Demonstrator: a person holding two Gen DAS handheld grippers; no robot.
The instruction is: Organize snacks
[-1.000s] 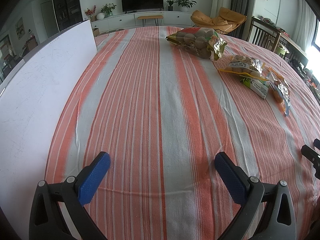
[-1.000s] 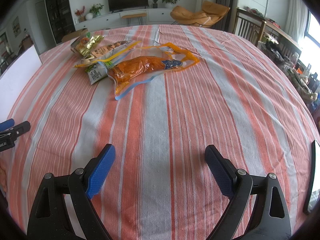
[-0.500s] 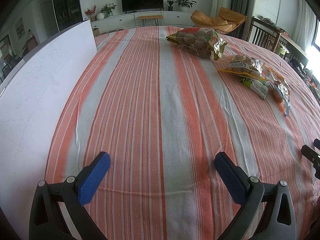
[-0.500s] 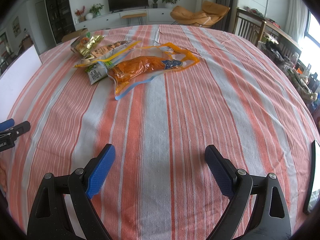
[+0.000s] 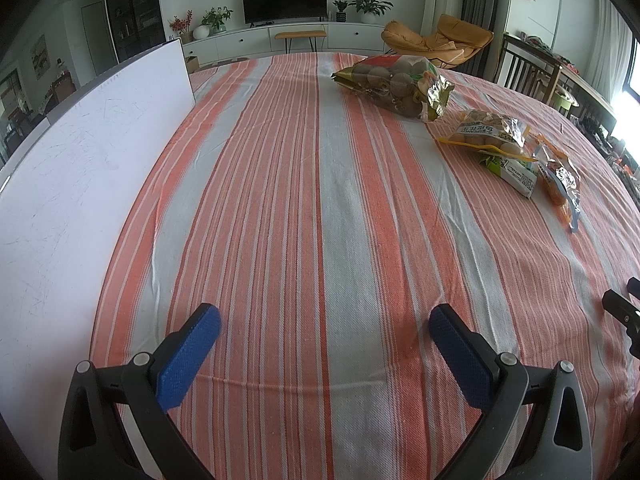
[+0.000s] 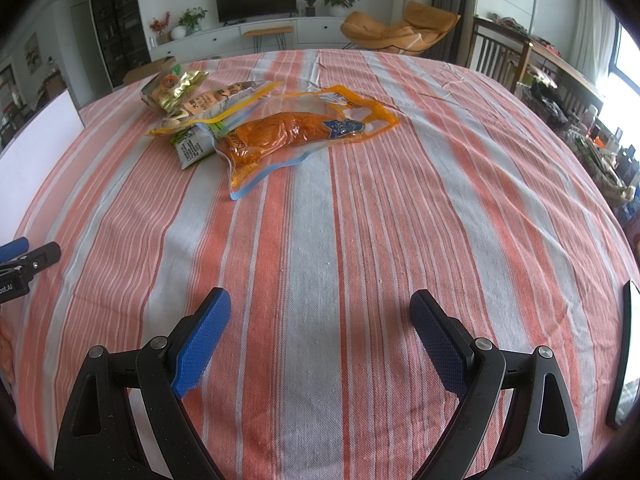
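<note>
Several snack bags lie on the striped tablecloth (image 5: 320, 208). In the left wrist view, a gold bag of round brown snacks (image 5: 394, 84) sits far ahead, with a yellow-edged bag (image 5: 486, 132), a green-white packet (image 5: 516, 172) and an orange bag (image 5: 560, 184) to its right. In the right wrist view, the orange bag (image 6: 296, 132) lies ahead left, over the green-white packet (image 6: 192, 146), the yellow-edged bag (image 6: 212, 104) and the gold bag (image 6: 172, 86). My left gripper (image 5: 324, 320) is open and empty. My right gripper (image 6: 320, 312) is open and empty.
A white board (image 5: 80, 168) stands along the table's left side. A dark flat object (image 6: 622, 360) lies at the table's right edge. Wooden chairs (image 6: 504, 56) and an orange lounge chair (image 6: 396, 28) stand beyond the table.
</note>
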